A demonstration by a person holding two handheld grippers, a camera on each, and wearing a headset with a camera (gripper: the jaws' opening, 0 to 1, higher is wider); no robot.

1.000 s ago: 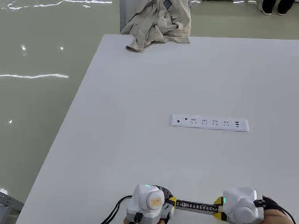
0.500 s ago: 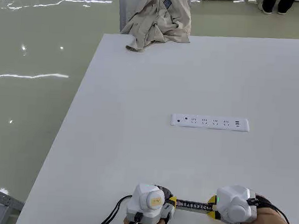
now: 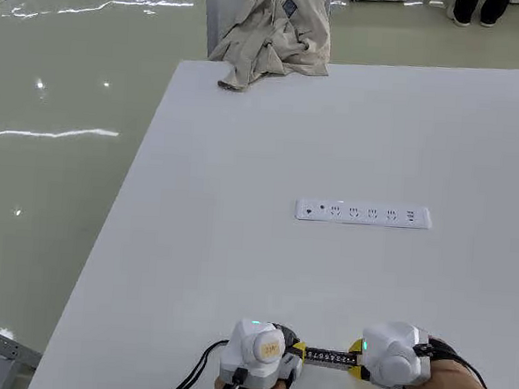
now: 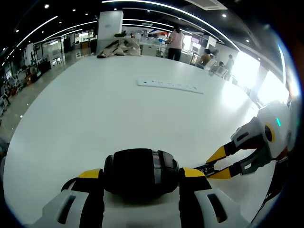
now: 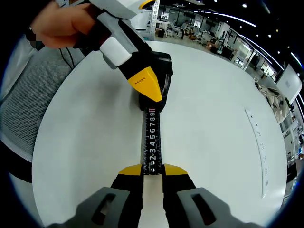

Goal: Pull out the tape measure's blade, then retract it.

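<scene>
A black tape measure case (image 4: 141,171) sits low on the white table (image 3: 270,160), and my left gripper (image 4: 141,179) is shut on it, one yellow-tipped jaw on each side. In the head view this gripper (image 3: 292,350) is at the near edge, with a short length of numbered blade (image 3: 327,356) running right to my right gripper (image 3: 356,359). In the right gripper view the blade (image 5: 152,135) runs straight from the case (image 5: 160,76) to my right gripper (image 5: 152,170), which is shut on the blade's end.
A white power strip (image 3: 363,213) lies mid-table beyond the grippers. A beige garment (image 3: 274,28) is heaped over a chair at the far edge. The table's left edge (image 3: 107,238) drops to a glossy floor. A black cable (image 3: 191,380) trails from the left gripper.
My right gripper has moved left toward the left gripper, still holding the blade's end. The exposed blade is shorter now. The left gripper and the case have stayed put.
</scene>
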